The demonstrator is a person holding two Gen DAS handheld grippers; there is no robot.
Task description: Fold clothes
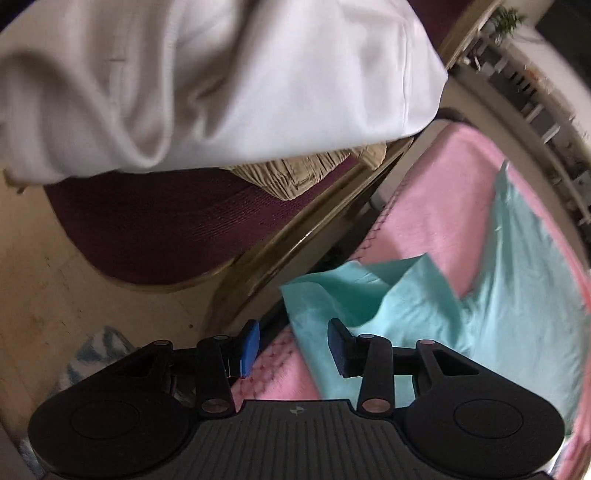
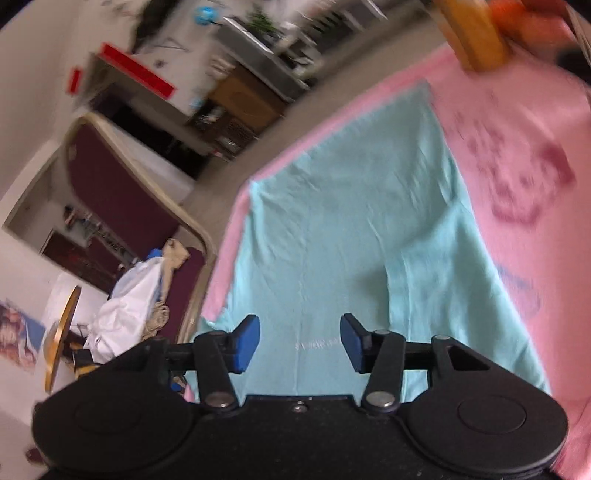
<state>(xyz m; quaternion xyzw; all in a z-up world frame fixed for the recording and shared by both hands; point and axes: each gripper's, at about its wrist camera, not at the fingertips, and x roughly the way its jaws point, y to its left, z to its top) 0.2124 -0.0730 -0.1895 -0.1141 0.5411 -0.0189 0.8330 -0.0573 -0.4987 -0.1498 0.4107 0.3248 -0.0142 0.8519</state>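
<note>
We look down along our left gripper and find its blue pads standing apart with nothing pinched between them. Just beyond them, from twelve toward three o'clock, the turquoise garment lies crumpled on the pink blanket, one corner folded over and rumpled toward the blanket's stitched edge. At eleven o'clock of this view a white garment is heaped on a maroon chair seat, with a beige ribbed garment poking out beneath it at twelve. The chair's gold frame runs diagonally between the seat and the blanket. Bare tan floor shows at nine o'clock.

From our right gripper we see the same turquoise garment spread fairly flat over the pink blanket, reaching from between the fingers up toward one o'clock. The jaws here stand apart as well; the cloth lies below and beyond the pads, and we see none of it clamped. A dark pink printed figure marks the blanket at two o'clock, blurred. At nine o'clock the maroon chair stands beside the blanket's edge, carrying the pile of white and beige clothes at about eight o'clock. At one o'clock, along the top rim, an orange-yellow object is too blurred for us to make out. The background shelves and furniture at eleven and twelve o'clock are smeared.
</note>
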